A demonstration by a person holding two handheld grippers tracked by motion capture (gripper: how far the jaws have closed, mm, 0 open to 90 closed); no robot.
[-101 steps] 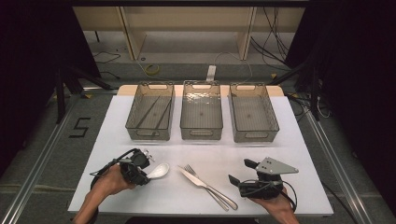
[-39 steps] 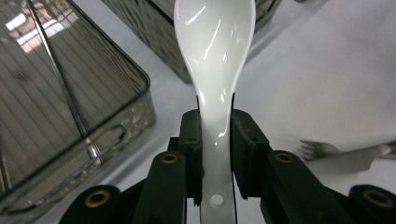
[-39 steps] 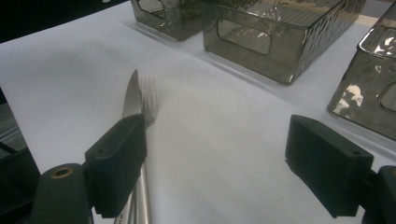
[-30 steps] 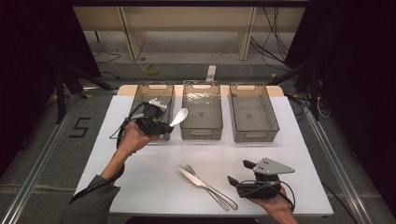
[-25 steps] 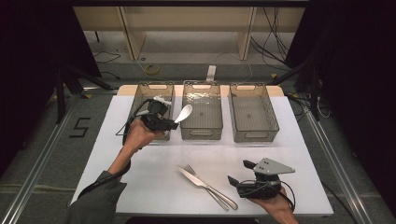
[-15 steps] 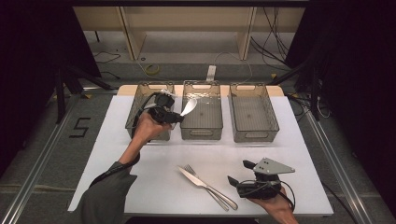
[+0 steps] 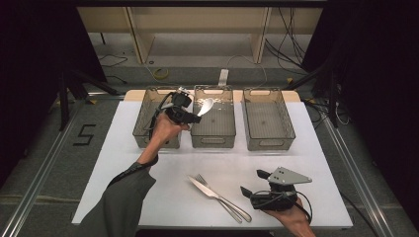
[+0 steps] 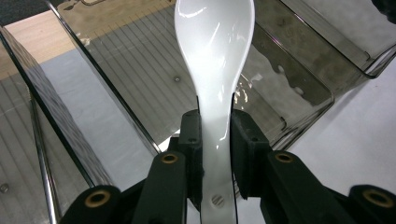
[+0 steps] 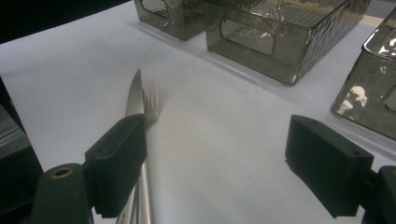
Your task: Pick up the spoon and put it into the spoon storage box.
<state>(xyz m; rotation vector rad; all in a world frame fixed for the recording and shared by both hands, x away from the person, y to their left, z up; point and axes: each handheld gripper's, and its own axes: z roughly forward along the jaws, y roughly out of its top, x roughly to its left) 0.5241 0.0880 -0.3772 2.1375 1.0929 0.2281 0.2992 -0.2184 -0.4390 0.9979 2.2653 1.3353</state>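
White sheeting covers the table [image 7: 306, 133], with three smoky clear bins in a row toward twelve o'clock and dark floor all round. Raised at about eleven o'clock, the left gripper [image 7: 190, 116] pinches a white spoon [image 7: 205, 105] by its handle, jaws pressed against it, the bowl hanging over the near-left part of the middle bin [image 7: 213, 140]; the left bin [image 7: 143, 129] sits just beside it. Sorting looks barely begun: the spoon is not yet dropped, and the right bin [image 7: 269, 140] looks empty. A knife [image 7: 207, 190] and fork [image 7: 203, 180] lie side by side at six o'clock. Down at five o'clock, the right gripper [image 7: 252, 183] rests with jaws spread, empty, just beside them.
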